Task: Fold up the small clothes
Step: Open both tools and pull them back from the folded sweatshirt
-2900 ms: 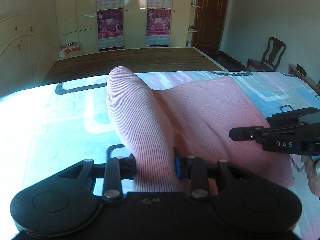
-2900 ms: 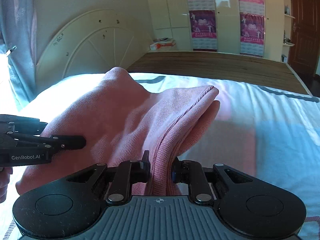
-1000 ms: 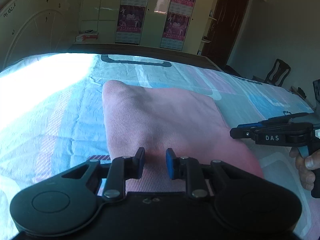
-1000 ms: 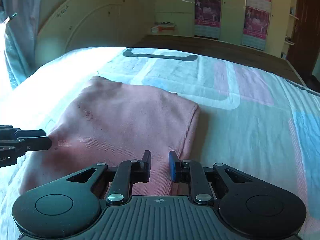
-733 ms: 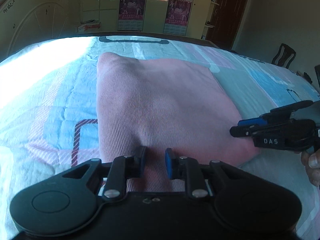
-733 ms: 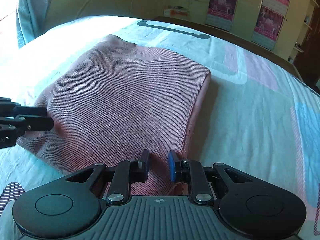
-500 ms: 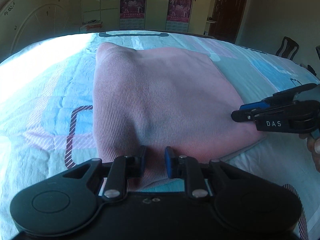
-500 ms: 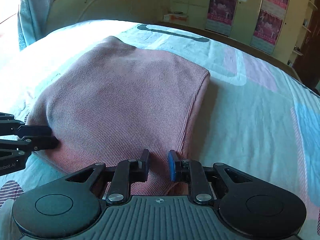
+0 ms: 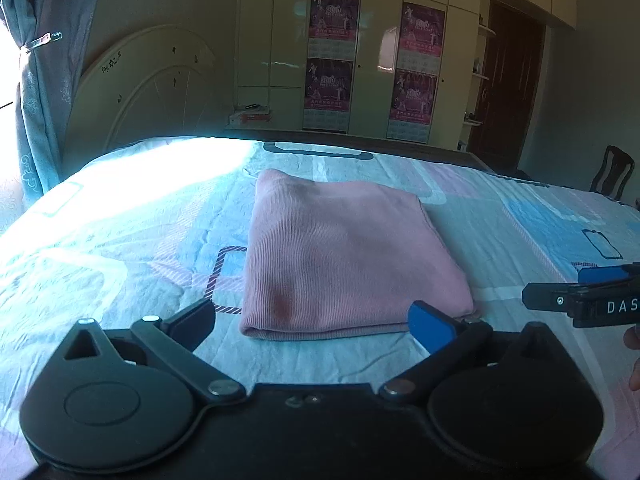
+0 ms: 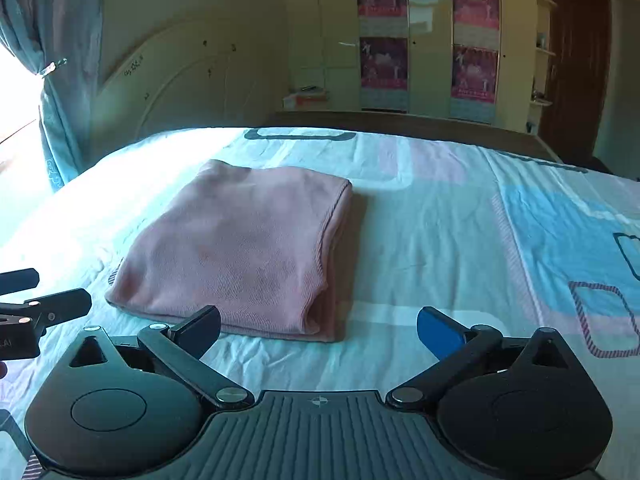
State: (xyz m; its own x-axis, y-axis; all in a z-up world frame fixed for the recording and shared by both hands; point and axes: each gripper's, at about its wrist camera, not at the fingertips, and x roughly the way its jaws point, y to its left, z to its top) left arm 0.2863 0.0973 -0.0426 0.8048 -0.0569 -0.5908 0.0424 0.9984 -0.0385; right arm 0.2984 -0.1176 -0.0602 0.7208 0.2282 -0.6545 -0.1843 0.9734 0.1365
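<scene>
I worked over a bed (image 9: 120,240) with a blue and pink patterned sheet, poster-hung wardrobes (image 9: 376,64) behind. The folded pink garment (image 9: 344,256) lay flat on it, just ahead of my left gripper (image 9: 316,322) and right gripper (image 10: 320,330). Both jaws had just been opening, spread wide, nothing between them.

A bed sheet (image 9: 120,240) patterned in pale blue, pink and white covers the bed. Behind it stand cream wardrobes (image 9: 376,64) hung with magenta posters (image 9: 334,16), beside a dark wooden door (image 9: 508,80). A grey-blue curtain (image 9: 44,80) hangs at far left, a dark chair (image 9: 612,174) at far right.
</scene>
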